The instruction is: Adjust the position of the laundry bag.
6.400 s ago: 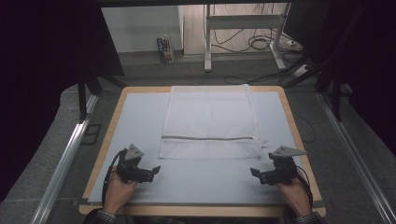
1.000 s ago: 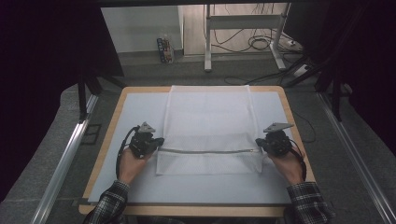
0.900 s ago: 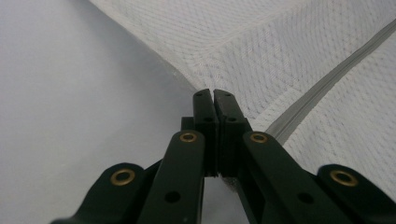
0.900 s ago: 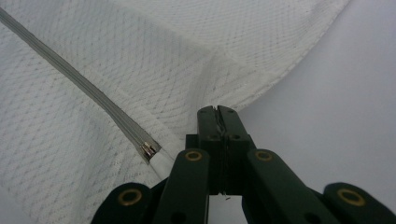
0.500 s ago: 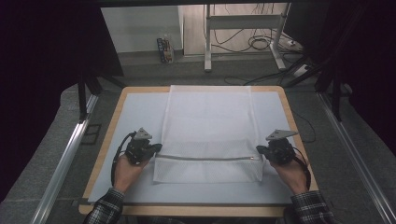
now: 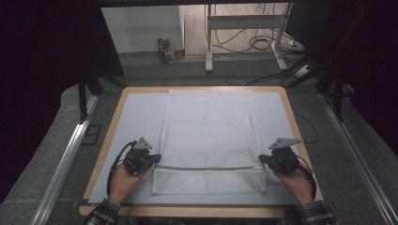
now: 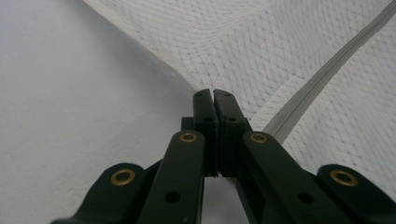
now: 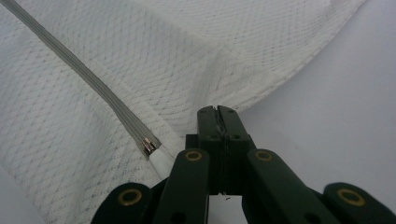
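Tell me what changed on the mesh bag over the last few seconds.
Both grippers, left and right, moved in, clamped the mesh bag at its zipper ends, then drew it toward the person. The bag's near end now lies closer to the table's front edge. The table stayed put.

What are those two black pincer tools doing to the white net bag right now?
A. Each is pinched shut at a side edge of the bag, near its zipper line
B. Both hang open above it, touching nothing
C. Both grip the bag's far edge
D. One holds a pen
A: the left gripper and right gripper sit at opposite side edges of the mesh bag, level with its zipper, jaws closed on the mesh.
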Demonstrator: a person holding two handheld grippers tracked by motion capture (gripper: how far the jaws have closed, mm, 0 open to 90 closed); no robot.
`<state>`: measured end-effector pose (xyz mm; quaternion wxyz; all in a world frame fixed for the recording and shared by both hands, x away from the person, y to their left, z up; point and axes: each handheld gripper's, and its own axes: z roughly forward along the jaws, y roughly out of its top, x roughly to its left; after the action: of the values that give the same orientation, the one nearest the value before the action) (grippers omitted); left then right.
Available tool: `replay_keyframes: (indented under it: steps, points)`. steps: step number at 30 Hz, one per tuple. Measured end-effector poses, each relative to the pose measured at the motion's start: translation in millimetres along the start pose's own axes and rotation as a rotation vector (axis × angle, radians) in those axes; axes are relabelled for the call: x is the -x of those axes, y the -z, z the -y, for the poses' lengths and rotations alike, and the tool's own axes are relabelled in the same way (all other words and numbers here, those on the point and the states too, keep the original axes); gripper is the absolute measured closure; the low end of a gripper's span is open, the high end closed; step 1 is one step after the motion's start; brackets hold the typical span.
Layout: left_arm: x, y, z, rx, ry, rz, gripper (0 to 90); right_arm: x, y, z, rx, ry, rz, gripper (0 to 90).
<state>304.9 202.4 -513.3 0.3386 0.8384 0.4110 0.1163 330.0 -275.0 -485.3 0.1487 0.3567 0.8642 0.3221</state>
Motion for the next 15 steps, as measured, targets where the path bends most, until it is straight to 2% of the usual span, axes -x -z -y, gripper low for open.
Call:
replay_keyframes:
  steps: [7,15]
  points:
    - [3.9,3.2,5.4,-0.008,-0.001,0.006,89.4,-4.3,2.2,6.0,-0.016,-0.001,-0.014,88.8]
    - [2.4,-0.2,7.7,-0.032,0.010,0.014,88.8,-6.5,0.2,9.5,-0.036,0.009,-0.022,88.4]
